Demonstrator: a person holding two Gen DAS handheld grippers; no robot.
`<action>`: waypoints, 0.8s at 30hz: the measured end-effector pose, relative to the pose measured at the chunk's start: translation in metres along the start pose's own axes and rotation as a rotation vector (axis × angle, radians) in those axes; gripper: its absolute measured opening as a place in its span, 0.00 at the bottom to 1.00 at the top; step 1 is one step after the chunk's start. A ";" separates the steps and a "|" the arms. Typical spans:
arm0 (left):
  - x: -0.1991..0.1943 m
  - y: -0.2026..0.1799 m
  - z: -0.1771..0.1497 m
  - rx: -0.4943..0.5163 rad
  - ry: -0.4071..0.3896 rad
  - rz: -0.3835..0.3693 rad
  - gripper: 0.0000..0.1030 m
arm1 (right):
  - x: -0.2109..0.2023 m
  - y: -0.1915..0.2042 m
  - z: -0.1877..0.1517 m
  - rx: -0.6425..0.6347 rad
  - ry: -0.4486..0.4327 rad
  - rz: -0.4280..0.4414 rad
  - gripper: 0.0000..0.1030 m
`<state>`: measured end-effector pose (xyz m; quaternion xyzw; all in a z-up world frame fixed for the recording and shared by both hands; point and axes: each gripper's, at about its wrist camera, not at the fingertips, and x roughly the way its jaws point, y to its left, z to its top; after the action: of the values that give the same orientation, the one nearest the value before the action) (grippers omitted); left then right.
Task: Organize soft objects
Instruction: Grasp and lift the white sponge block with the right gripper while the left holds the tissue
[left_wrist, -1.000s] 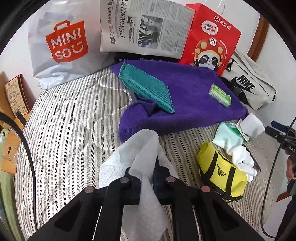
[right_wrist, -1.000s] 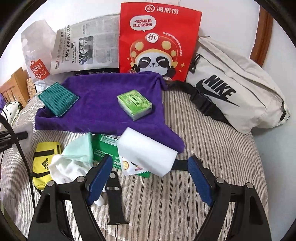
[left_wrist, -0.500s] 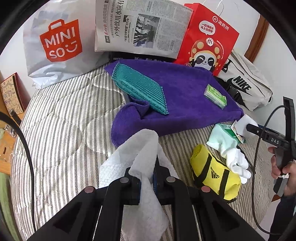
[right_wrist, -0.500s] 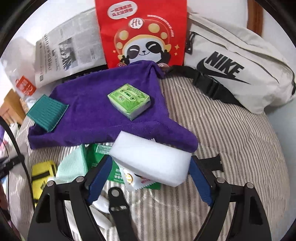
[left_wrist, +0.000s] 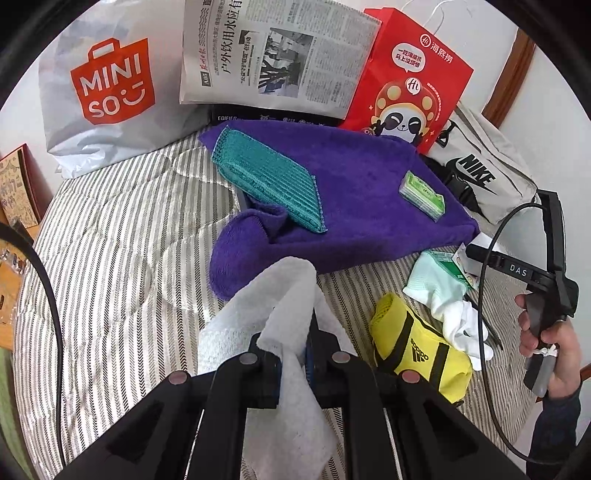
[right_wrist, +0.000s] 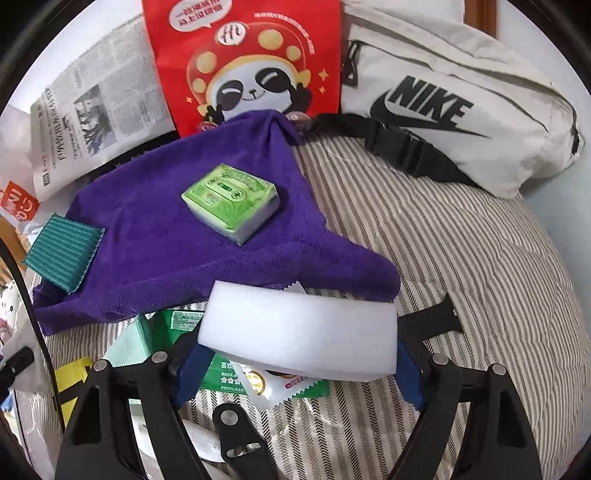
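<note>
**Sponge between my right fingers, wipe pinched in my left**

My left gripper is clamped tight on a white wipe. Cloth runs lengthwise thru the pads: one end fans up & away toward the purple towel, the other hangs down over the gripper body toward the cam. Beneath it: striped bedding.

My right gripper stands wide, w/ a white foam sponge between the blue pads. Sponge's long axis lies crosswise, pad to pad, ends pointing at each finger; left end a bit higher than the right. Its ends sit right at the pads, but can't tell if they're pressing it. Jaws closed a touch in the last half sec, sponge between them.

Sponge sits just off the near edge of the purple towel, over a green packet & a small sachet. On the towel: a green tissue pack, corner toward me, & a teal ribbed cloth at its left edge. Yellow pouch lies beside a mint cloth.
</note>
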<state>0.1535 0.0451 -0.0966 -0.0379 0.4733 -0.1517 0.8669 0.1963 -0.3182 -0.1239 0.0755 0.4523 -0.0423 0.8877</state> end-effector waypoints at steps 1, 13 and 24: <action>-0.001 0.000 0.000 0.000 -0.002 0.000 0.09 | -0.004 0.000 0.000 -0.008 -0.015 0.001 0.80; -0.025 0.001 0.010 -0.008 -0.035 -0.001 0.09 | -0.049 -0.005 0.006 -0.079 -0.074 0.050 0.80; -0.035 -0.011 0.034 0.006 -0.062 0.004 0.09 | -0.050 0.016 0.037 -0.121 -0.071 0.118 0.80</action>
<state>0.1613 0.0422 -0.0472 -0.0390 0.4458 -0.1502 0.8816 0.1989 -0.3090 -0.0602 0.0466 0.4170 0.0346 0.9071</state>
